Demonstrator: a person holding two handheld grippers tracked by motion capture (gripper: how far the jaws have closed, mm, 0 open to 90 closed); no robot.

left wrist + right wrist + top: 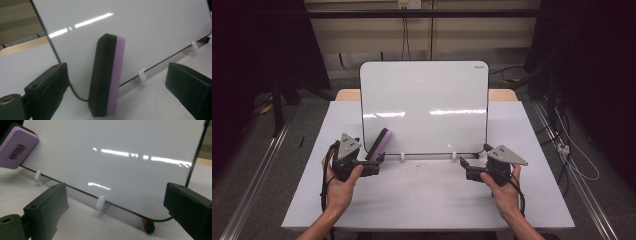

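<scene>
A blank whiteboard (424,105) stands nearly upright at the middle of the white table (422,195), on small white feet (101,203). A purple and black eraser (380,142) stands on end against its lower left corner. My left gripper (372,155) is open just in front of the eraser (107,75), which stands ahead, in line with the gap between the jaws and untouched. My right gripper (474,155) is open near the board's lower right corner with nothing in it. From there the eraser (16,147) shows its purple face with a printed label.
A small red and black object (148,226) sits under the board's lower right corner. A wooden surface (347,94) shows behind the table. Cables (577,155) lie on the floor to the right. Metal rails run along both sides of the table.
</scene>
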